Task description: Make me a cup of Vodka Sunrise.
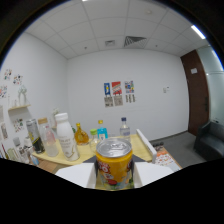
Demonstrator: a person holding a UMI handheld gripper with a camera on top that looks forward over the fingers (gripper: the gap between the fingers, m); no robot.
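Orange can point(114, 163) sits w/ hand-held gripper point(114, 184) around it, grip can't tell; behind on counter point(142, 145): white bottle point(65, 136), dark can point(35, 136), water bottle point(124, 128)

Gripper point(114, 186) raised and level, facing out across the room with a can clamped in it.

Both fingers show only as dark shapes low in the view, one at each side of the orange can point(114, 164), pressing against its walls. The can stands upright between them, its silver lid facing up, lifted above the counter point(60, 159) behind it.
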